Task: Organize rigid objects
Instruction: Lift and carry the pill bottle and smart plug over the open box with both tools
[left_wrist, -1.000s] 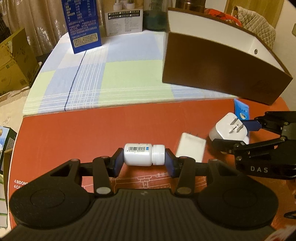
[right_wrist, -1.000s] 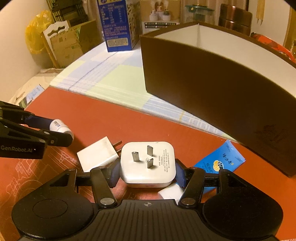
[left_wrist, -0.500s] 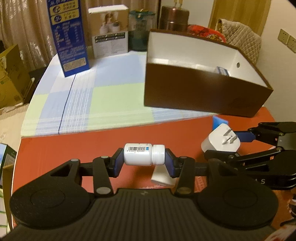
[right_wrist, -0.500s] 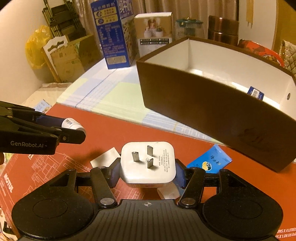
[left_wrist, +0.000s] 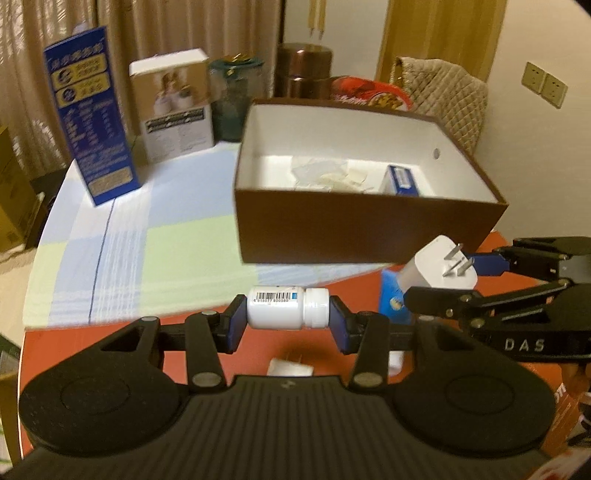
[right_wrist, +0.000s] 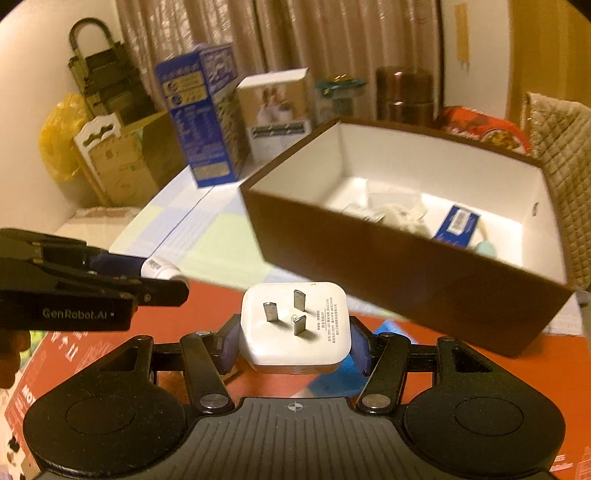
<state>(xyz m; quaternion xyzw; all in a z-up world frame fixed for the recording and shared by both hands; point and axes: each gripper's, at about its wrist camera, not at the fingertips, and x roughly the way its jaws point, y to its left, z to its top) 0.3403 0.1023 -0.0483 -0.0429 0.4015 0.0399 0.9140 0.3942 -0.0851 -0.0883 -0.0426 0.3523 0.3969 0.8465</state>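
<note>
While the left gripper (left_wrist: 287, 322) is clamping a white plastic pill bottle (left_wrist: 288, 308) at lower centre, the right gripper (right_wrist: 294, 341) is gripping a white three-prong plug adapter (right_wrist: 295, 328); behind them, the brown white-lined cardboard box (left_wrist: 332, 230) is holding crumpled white papers (left_wrist: 325, 176) and a small blue carton (left_wrist: 403, 180).

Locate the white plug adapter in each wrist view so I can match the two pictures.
Left wrist view: the white plug adapter sits at right of centre, clamped in the right gripper, prongs pointing up and right.
Right wrist view: it fills the lower centre, held between the gripper's blue pads, prongs facing the camera.
Shared landmark: the brown box beyond it.
</note>
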